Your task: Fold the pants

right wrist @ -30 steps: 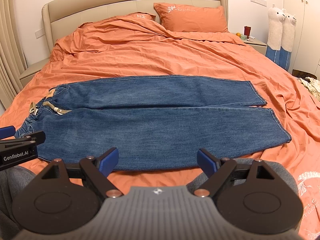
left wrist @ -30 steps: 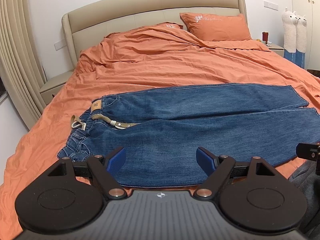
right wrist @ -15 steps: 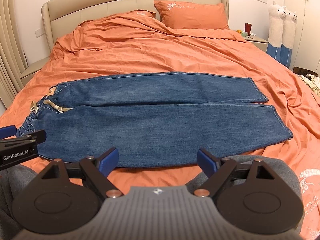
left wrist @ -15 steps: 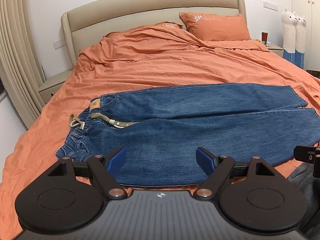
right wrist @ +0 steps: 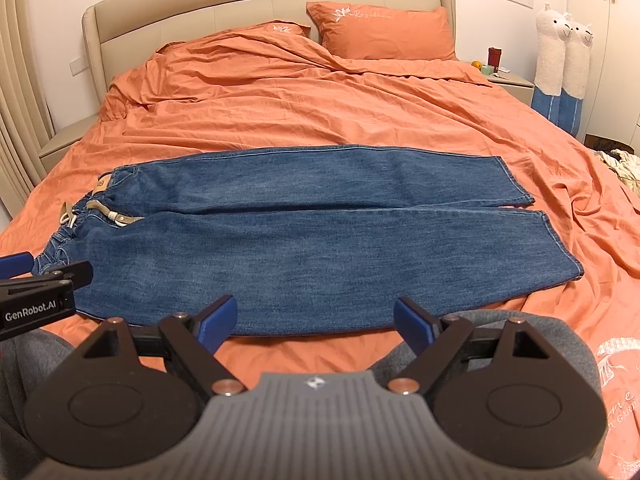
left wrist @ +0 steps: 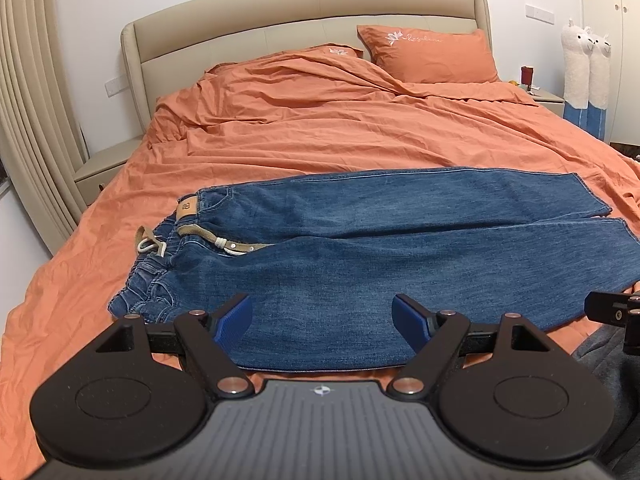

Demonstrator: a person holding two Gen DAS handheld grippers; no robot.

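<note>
The pants (right wrist: 288, 236), a pair of blue jeans, lie spread flat across the near half of the bed (right wrist: 304, 108), waistband to the left and hems to the right; the two legs run side by side, one nearer and one farther, with a narrow seam of a gap between them toward the hems. A tan drawstring (left wrist: 224, 242) trails over the bunched waistband, and a leather patch (left wrist: 187, 211) shows at the far corner of the waist. No fold has been made as far as the views show (the legs are neither stacked on each other nor doubled over lengthwise), so the task looks to be at its very beginning; what remains, by this judgement, is laying one leg over the other and then folding the length down.

The left gripper (left wrist: 322, 322) hovers above the near edge of the denim toward the waist end, its blue fingers spread wide and holding nothing; the right gripper (right wrist: 316, 320) hovers just off the near edge toward the hem end, likewise wide apart and empty.

Beyond the jeans the orange duvet is rumpled; an orange pillow (right wrist: 384, 34) leans against the beige headboard (right wrist: 260, 4); two plush alpacas (right wrist: 562, 52) stand far right by a nightstand (right wrist: 510, 80).
</note>
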